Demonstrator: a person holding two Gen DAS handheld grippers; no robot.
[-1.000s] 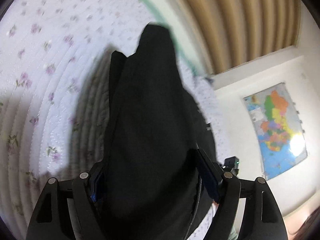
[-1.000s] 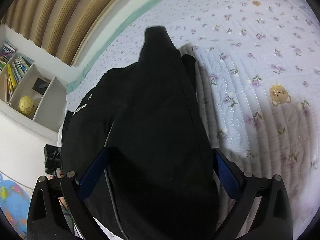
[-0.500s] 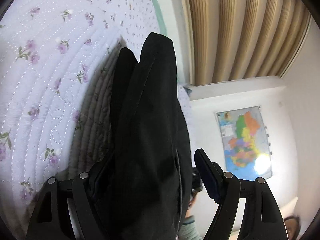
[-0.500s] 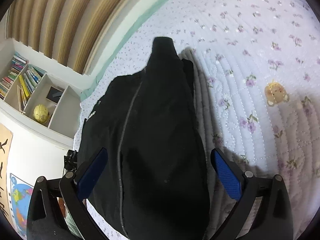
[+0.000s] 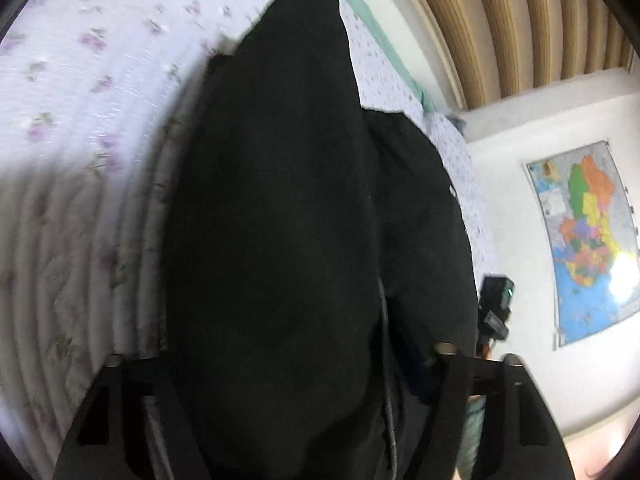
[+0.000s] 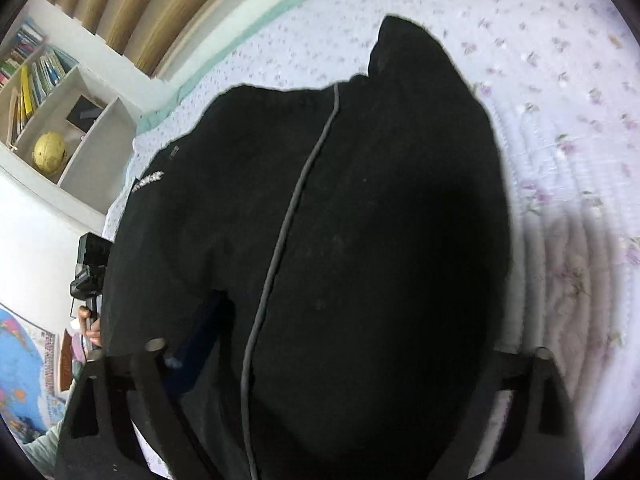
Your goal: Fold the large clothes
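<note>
Closing around bunched cloth, the left tongs [image 5: 276, 400] are filling the bottom of the left wrist view, their black arms showing at lower left and lower right while the fingertips are hiding under the fabric. The right tongs [image 6: 332, 400] are doing the same at the bottom of the right wrist view, their jaws also narrowing, with a blue pad peeking out at lower left. Whether the pads are already pressing on the cloth is not something I can tell in either view.

Between both pairs is lying the large black soft fabric garment [image 6: 360, 220], mounding up through the middle of each frame and tapering to a rounded tip near the top. A thin grey cord or seam line [image 6: 288, 220] is running down its front in the right wrist view, and a small pale logo is sitting on its left edge. It is looking limp and fairly bulky, probably heavy enough to sag and slide, so taking hold of a thick doubled edge seems wiser than pinching a single layer.

Beyond it, the pale lilac quilted bedspread with small flower prints [image 5: 80, 100] is spreading across the bed, carrying the garment. Farther off, a colourful wall map [image 5: 588, 240] is hanging at the right of the left wrist view.
</note>
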